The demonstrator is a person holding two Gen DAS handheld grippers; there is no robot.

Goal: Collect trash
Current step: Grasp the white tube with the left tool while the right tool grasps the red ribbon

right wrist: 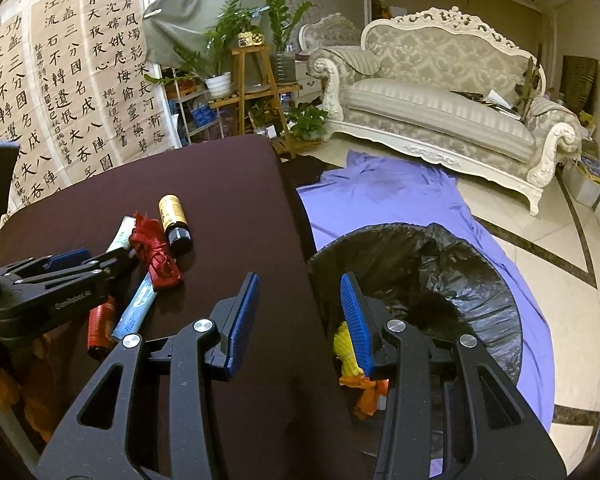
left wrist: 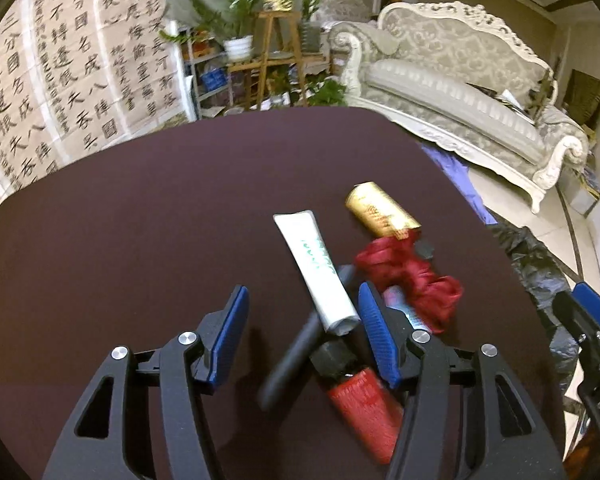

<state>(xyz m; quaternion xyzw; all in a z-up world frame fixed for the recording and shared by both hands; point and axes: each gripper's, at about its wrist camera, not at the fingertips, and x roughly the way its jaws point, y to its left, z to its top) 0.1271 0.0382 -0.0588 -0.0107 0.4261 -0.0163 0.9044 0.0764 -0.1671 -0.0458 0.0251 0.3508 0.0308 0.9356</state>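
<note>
Grippers: left gripper agape, right gripper agape, both empty | crumpled red wrapper | glossy black bin liner

Both wrist views look steeply down, close over the dark table; they share the sofa and calligraphy wall.

The far and left part of the dark table lies bare, with room to pass. Near its right edge a white tube, gold bottle and red wrapper crowd together. Beside the table the bin stands open-mouthed, with scraps in its bottom.
</note>
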